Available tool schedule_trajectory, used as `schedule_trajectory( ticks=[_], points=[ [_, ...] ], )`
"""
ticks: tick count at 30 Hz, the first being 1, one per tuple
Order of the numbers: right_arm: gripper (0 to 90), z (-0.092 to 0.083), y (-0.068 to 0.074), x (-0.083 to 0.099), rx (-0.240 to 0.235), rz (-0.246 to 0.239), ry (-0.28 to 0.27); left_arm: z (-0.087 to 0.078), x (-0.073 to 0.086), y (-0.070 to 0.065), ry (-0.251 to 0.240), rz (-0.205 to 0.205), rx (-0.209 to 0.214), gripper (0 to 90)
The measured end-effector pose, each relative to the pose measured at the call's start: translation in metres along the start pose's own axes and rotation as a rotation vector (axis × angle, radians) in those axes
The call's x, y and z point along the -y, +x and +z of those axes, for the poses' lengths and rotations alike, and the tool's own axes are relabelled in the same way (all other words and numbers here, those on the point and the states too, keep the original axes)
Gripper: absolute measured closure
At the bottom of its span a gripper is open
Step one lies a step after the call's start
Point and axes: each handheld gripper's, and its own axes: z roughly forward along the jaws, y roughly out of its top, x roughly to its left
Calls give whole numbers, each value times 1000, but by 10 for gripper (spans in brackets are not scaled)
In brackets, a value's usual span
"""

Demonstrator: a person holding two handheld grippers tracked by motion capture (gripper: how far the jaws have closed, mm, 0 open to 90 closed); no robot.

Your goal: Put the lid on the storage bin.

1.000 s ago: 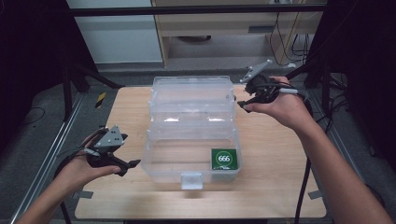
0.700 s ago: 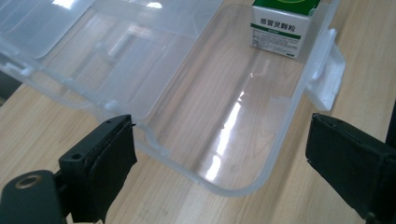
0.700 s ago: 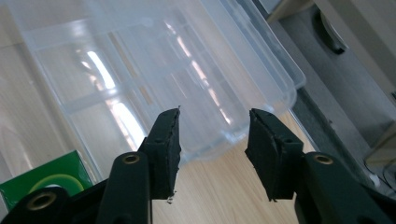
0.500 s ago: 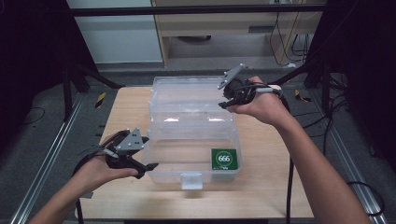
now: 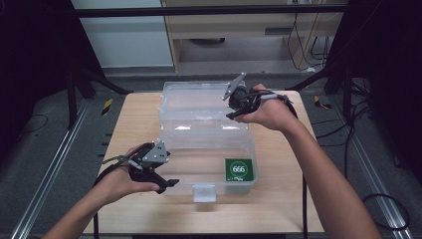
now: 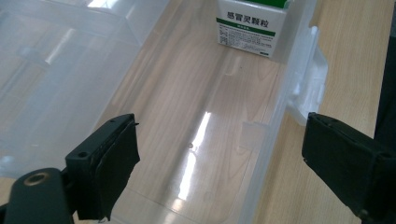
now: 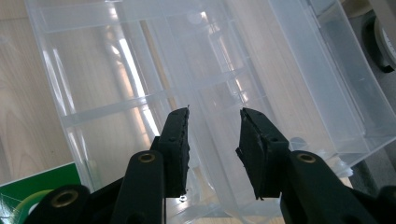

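A clear plastic box stands open at the middle of the wooden table, its lid leaned back. A green and white carton marked 666 lies inside at the front right, and its white printed end faces my left gripper view. My left gripper is at the box's front left corner, jaws wide open astride the front wall. My right gripper hovers over the lid's divided inside. Its jaws have just been closing and stand apart, gripping nothing that I can see.
A white latch sticks out from the box's front wall, and appears as a latch just beyond my left gripper's far jaw. Bare table lies left and right of the box. Dark frame legs and cables surround the table on the floor.
Both hands have come in toward the box and lower. The left gripper moved right to the front left corner. The right gripper moved left over the lid.
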Motion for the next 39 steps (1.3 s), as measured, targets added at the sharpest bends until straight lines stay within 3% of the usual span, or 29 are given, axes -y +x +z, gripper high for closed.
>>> schedule_trajectory(
  ticks=[6,11,16,20,29,39],
  points=[
    [650,9,3,-1,-13,-35,25,8,4,-3,25,2,24,146],
    [671,13,5,-3,-17,-56,38,12,6,-6,42,18,58,255],
    [708,16,6,-3,-15,-71,47,18,9,-10,65,19,89,422],
    [731,17,6,-4,-7,-82,56,25,12,-15,105,40,138,505],
    [755,18,6,-3,-3,-99,56,36,16,-16,128,35,140,677],
    [762,17,5,-3,-8,-107,55,39,18,-13,132,29,141,780]
  ],
)
